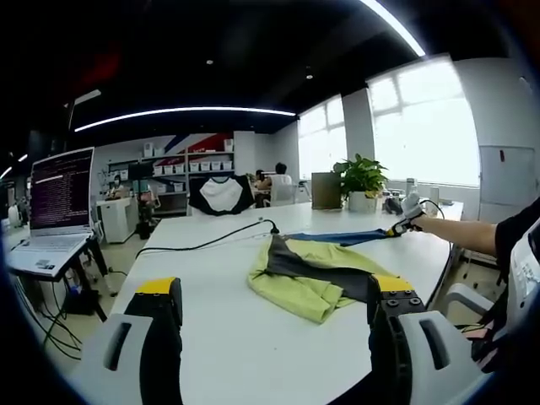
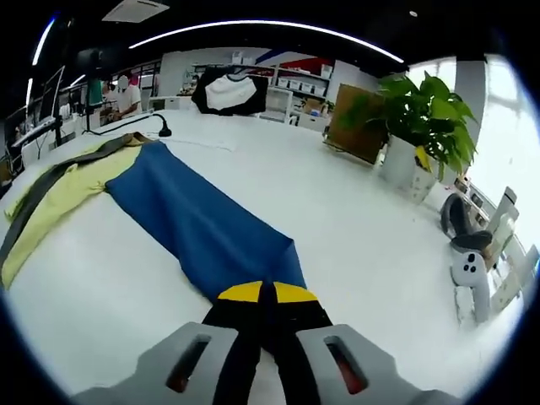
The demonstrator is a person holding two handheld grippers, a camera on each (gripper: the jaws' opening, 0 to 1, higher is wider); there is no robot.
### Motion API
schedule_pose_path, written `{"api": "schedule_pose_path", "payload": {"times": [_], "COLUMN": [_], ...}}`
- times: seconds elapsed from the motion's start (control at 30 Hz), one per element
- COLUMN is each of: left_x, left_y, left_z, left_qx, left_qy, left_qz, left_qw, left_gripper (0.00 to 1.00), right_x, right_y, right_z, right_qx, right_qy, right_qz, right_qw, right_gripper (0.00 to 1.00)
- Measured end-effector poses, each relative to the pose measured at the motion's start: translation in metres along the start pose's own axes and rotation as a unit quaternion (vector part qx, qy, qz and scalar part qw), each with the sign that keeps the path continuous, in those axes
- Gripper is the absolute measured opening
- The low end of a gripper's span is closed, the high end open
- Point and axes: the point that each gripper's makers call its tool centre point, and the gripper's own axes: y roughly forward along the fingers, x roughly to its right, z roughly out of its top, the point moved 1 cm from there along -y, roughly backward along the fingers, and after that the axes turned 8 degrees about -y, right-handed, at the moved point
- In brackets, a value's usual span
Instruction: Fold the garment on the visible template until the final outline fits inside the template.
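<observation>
1. We see the garment [image 1: 316,274] lying on the white table [image 1: 219,337]: a crumpled yellow-green body with a dark grey band across it, and a blue part [image 2: 202,224] stretched flat away from the heap.
2. In the right gripper view, the right gripper [image 2: 264,295] has its jaws pressed together on the near end of the blue part; the yellow pads meet over the cloth.
3. In the left gripper view, the left gripper [image 1: 274,308] stands wide apart, with nothing between its jaws; the right-hand jaw overlaps the edge of the garment in the picture, and we cannot tell whether it touches.
4. The left gripper view also takes in the right gripper far across the table, held by a person's bare forearm [image 1: 460,234], with the blue strip drawn out toward it.
5. A black cable [image 1: 202,243] crosses the table behind the garment.
6. A potted plant [image 2: 418,126] stands near the far table edge, beside a brown box [image 2: 359,126].
7. The left gripper view adds a laptop [image 1: 59,198] on a side stand; the right gripper view adds a white device [image 2: 468,270] at the table's right margin.
8. A black-and-white shirt [image 2: 229,91] hangs in the background.
</observation>
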Motion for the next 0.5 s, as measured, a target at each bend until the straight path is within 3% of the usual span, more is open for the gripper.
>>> {"api": "schedule_pose_path", "payload": {"times": [0.17,0.2,0.33,0.4,0.5], "left_x": [0.0,-0.001,0.0,0.0,-0.002], "left_y": [0.001,0.001,0.002,0.002,0.002], "left_z": [0.001,0.001,-0.001,0.0,0.0], "left_qx": [0.001,0.002,-0.002,0.0,0.001], "left_qy": [-0.001,-0.002,0.0,0.002,0.002], "left_qz": [0.001,0.001,-0.001,-0.001,0.003], "left_qw": [1.0,1.0,1.0,1.0,1.0], "left_gripper": [0.96,0.96,0.96,0.96,0.96], "right_x": [0.007,0.013,0.02,0.022,0.034], "right_y": [-0.008,-0.011,-0.011,-0.01,-0.009], "right_z": [0.006,0.011,0.015,0.015,0.011], "right_qx": [0.003,0.008,0.005,0.001,-0.018], "right_qy": [-0.003,-0.027,-0.027,-0.029,-0.049], "right_qz": [-0.02,-0.038,-0.044,-0.043,-0.072], "right_qw": [0.9998,0.9989,0.9987,0.9986,0.9961], "right_gripper": [0.0,0.0,0.0,0.0,0.0]}}
